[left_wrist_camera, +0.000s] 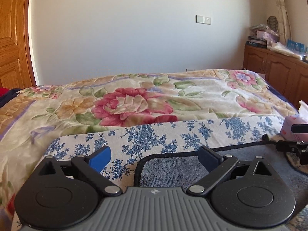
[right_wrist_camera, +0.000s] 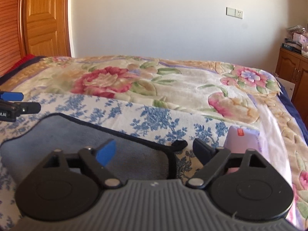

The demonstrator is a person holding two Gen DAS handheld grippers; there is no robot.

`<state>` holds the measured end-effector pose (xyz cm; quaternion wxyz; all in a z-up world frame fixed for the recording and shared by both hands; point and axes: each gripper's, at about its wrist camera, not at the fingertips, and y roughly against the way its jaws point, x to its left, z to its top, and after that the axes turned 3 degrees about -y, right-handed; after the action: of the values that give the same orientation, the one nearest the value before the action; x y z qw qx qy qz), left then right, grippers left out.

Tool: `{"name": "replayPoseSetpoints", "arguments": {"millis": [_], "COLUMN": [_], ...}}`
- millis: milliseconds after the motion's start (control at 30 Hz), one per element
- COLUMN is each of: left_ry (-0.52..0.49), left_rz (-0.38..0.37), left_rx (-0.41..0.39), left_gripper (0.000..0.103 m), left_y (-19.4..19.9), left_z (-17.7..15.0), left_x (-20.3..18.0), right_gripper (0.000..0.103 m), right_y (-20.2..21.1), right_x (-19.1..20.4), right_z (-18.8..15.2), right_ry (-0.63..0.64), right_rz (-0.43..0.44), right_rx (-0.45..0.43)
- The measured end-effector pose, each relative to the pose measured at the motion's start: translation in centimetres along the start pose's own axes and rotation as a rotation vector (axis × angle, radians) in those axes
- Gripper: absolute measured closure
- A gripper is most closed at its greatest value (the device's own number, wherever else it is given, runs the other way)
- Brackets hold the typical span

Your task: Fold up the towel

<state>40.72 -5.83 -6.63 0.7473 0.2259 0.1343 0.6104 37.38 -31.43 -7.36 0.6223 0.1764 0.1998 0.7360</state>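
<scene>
Grey terry towel, black-edged, lies low in both frames on a blue-flowered cloth, long axis left to right. We hold the left gripper and right gripper spread wide, empty, each straddling a near corner.

Both fisheye views were bright with warm daylight that fell from the right, washing the pale wall evenly and blowing out the floral blanket near the right edge of the right wrist view into a glaring white-pink patch. Straight lines bowed strongly toward the edges, so the wooden door curved inward and the corners went to black vignette. The right wrist view was the softer of the two, with the towel and the purple tissue pack slightly smeared, and shadows stayed faint and short under the grippers' dark bodies.
</scene>
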Motion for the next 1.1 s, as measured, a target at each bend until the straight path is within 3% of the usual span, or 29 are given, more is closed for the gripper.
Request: {"name": "replayPoseSetpoints", "arguments": {"millis": [67, 167, 633, 1100], "left_ry": [-0.002, -0.008, -0.053, -0.055], "left_rz": [0.004, 0.005, 0.028, 0.040], "left_rx": [-0.008, -0.017, -0.073, -0.121], "left_gripper": [0.002, 0.002, 0.001, 0.001], "left_y": [0.9, 2.3, 9.9, 16.5], "left_z": [0.5, 1.3, 5.0, 6.5], "left_x": [-0.1, -0.2, -1.4, -1.6], "right_gripper": [0.012, 0.000, 0.000, 0.000], "right_y": [0.8, 2.1, 9.0, 14.9], "right_x": [0.2, 0.4, 1.3, 1.9], "right_z": [0.5, 1.0, 3.8, 4.9], "right_ry": [0.001, -0.008, -0.023, -0.008], "right_rz": [-0.003, 0.004, 0.023, 0.014], "right_rx": [-0.006, -0.019, -0.080, -0.141]}}
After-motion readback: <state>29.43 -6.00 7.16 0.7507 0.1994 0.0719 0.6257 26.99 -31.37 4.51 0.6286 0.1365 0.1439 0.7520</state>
